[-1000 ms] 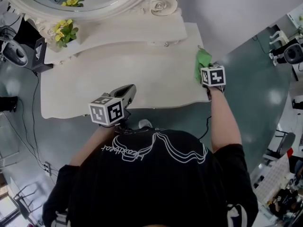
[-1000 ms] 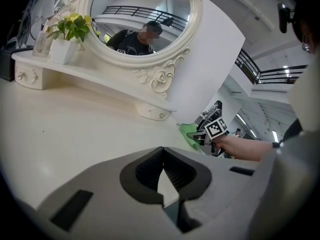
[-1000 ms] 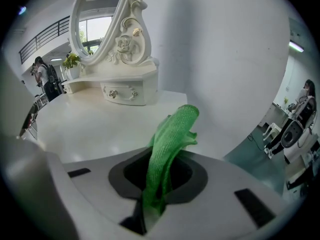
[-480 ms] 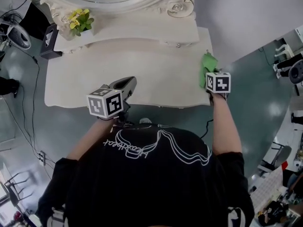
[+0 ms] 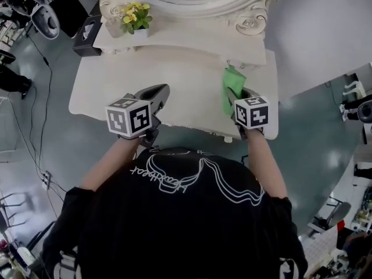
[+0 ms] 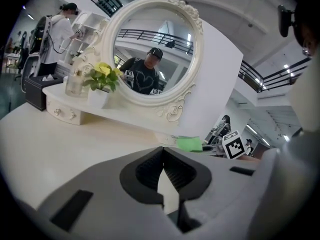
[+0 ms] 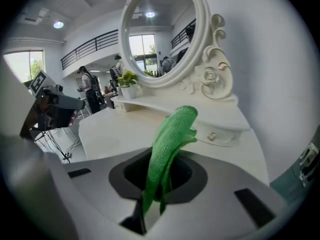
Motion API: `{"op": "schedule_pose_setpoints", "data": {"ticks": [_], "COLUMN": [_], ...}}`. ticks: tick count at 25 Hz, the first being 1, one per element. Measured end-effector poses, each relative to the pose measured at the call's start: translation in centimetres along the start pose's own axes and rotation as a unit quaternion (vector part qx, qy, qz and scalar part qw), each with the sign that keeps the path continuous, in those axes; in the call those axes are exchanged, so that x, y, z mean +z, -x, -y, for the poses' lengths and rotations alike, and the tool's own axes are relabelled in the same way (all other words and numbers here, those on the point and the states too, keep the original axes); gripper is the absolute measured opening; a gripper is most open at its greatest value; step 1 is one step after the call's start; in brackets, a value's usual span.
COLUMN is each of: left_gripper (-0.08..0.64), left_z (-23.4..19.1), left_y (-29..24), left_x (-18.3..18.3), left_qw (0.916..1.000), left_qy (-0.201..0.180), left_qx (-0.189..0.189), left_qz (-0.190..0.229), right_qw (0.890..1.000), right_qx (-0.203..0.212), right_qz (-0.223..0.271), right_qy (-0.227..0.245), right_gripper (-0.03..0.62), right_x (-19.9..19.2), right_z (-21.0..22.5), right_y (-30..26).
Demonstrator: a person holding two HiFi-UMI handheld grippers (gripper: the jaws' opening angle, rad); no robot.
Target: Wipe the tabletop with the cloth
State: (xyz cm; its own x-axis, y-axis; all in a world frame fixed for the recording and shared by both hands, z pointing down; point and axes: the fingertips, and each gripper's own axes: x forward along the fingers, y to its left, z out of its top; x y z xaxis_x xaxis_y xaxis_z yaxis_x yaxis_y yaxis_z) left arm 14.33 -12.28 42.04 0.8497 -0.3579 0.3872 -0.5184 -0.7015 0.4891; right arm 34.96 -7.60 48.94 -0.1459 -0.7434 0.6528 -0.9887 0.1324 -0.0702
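Currently right gripper point(image 7: 159, 156) pinches the knitted green cloth point(image 7: 172, 131), bunched, centre-right of head view over the smooth cream bench point(image 5: 186, 77); left gripper point(image 6: 162, 156) closed, empty.

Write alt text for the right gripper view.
The right gripper grips a green cloth that stands up between its shut jaws. Beyond lies a white dressing table with an oval mirror and a yellow-flowered plant.

An oval mirror point(image 5: 251, 6) in a carved white frame stands on a raised shelf point(image 5: 192, 39) with small drawer knobs. Yellow flowers point(image 5: 135, 15) in a white pot sit near the shelf's left end, with a black box point(image 5: 87, 32) just beside that end. A cable point(image 5: 46, 92) trails across the grey floor point(image 5: 35, 156).
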Motion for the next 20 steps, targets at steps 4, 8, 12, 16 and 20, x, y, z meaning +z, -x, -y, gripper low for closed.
{"op": "schedule_pose_setpoints", "data": {"ticks": [4, 8, 12, 16, 20], "left_gripper": [0.003, 0.003, 0.003, 0.003, 0.003], "left_z": [-3.3, -6.7, -10.5, -14.5, -18.0], "left_y": [3.7, 7.4, 11.5, 16.3, 20.4], "left_x": [0.5, 0.5, 0.5, -0.3, -1.6], "left_qw": [0.9995, 0.998, 0.9963, 0.9922, 0.9868], "left_qy": [0.017, 0.038, 0.049, 0.071, 0.099], "left_qx": [0.023, 0.044, 0.065, 0.093, 0.117], "left_qz": [0.013, 0.024, 0.03, 0.041, 0.053], "right_qw": [0.999, 0.996, 0.991, 0.985, 0.976], "right_qx": [0.042, 0.083, 0.121, 0.158, 0.191], "right_qz": [0.011, 0.007, 0.001, -0.008, -0.022], "right_qy": [0.021, 0.044, 0.057, 0.071, 0.1], "right_gripper": [0.055, 0.055, 0.055, 0.055, 0.055], "right_x": [2.8, 4.4, 5.9, 6.8, 7.3], "right_z": [-6.4, -12.7, -19.0, -25.6, -31.8], "right_y": [-2.1, -4.7, -7.5, -10.1, -12.2]}}
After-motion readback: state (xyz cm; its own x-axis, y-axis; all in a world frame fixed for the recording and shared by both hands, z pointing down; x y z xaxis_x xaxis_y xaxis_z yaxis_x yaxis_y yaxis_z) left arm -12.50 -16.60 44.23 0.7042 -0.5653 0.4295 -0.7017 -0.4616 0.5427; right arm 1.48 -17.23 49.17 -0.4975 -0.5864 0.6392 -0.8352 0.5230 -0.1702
